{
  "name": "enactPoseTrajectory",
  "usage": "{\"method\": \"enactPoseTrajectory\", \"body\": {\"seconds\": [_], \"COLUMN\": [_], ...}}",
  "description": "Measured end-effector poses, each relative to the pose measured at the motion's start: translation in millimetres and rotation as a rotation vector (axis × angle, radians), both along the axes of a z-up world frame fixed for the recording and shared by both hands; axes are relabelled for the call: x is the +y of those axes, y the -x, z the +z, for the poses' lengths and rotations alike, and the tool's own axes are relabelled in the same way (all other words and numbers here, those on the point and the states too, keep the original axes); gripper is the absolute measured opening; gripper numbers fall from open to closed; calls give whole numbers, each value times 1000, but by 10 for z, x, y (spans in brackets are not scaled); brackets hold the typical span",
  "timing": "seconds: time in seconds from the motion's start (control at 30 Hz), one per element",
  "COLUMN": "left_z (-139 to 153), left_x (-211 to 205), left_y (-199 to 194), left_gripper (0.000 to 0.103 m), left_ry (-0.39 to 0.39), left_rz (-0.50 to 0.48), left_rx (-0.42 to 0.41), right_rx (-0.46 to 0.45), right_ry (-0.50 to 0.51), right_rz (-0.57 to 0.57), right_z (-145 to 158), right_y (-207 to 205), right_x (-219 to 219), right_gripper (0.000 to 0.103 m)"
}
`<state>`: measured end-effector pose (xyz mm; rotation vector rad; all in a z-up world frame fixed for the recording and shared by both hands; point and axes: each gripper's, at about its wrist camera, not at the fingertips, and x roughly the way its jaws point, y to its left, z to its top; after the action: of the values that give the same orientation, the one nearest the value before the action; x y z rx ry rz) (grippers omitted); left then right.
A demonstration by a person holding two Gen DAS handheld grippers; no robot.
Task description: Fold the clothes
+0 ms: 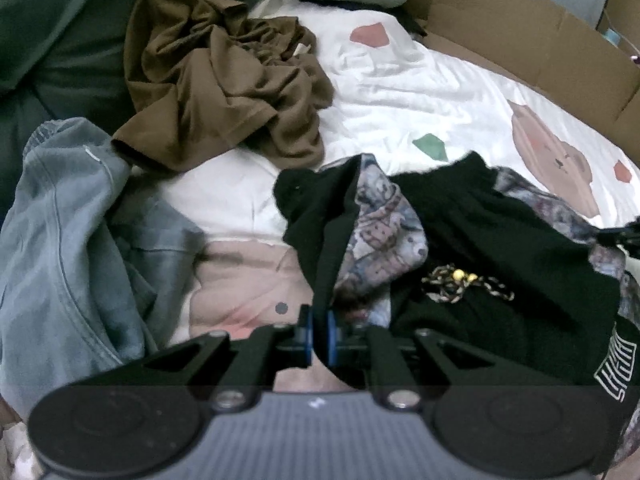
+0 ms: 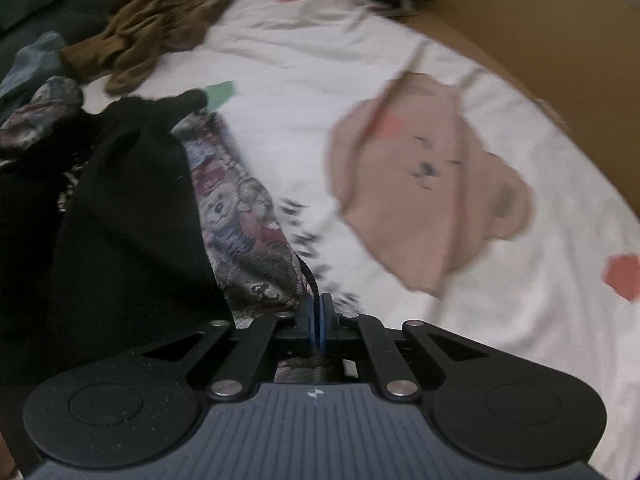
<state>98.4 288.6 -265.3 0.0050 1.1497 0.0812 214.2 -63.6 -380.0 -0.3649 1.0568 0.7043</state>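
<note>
Left tool (image 1: 319, 322) is seen nearly closed, blue pads pinched on a black edge of the black garment (image 1: 500, 240) with bear-patterned lining. The garment is spread rumpled on the white bedsheet (image 1: 400, 92), at the near right in the left wrist view; a braided cord with yellow beads (image 1: 460, 280) lies on it. Right tool (image 2: 317, 316) is seen fully closed at the garment's (image 2: 132, 208) patterned edge, a thin strip of fabric pinched between the pads; that view is motion-blurred. A crumpled brown garment (image 1: 216, 80) lies farther back on the sheet, a grey-blue garment (image 1: 68, 232) at the left. A bear print (image 2: 432, 184) is seen on the sheet, cardboard (image 1: 520, 28) along its far edge.
</note>
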Motion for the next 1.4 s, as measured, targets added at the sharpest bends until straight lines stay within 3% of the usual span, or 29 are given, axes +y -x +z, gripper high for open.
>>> {"method": "enactPoseTrajectory", "body": {"seconds": [0.23,0.77,1.07,1.2,1.4], "left_z": [19,34,-58,-212,-599], "left_x": [-3,-192,-59,47,176], "left_y": [-135,-872,-854,-721,-602], "left_gripper": [7,7,7,7,7], "left_ry": [-11,-38,-27,-24,-21], "left_rz": [-26,-148,-123,-98,-70], "left_rx": [-33,-155,-112,-55,31], "right_rx": [-3,-85,-99,-82,-16], "right_ry": [11,55,83,85,100], "right_rz": [-128,-420,-517,-542,-567], "right_z": [47,254,411,447,189], "right_y": [-54,-93,9,133,275], "right_x": [-537,-1512,-1923,-2013,-2062], "right_gripper": [0,0,0,0,0]}}
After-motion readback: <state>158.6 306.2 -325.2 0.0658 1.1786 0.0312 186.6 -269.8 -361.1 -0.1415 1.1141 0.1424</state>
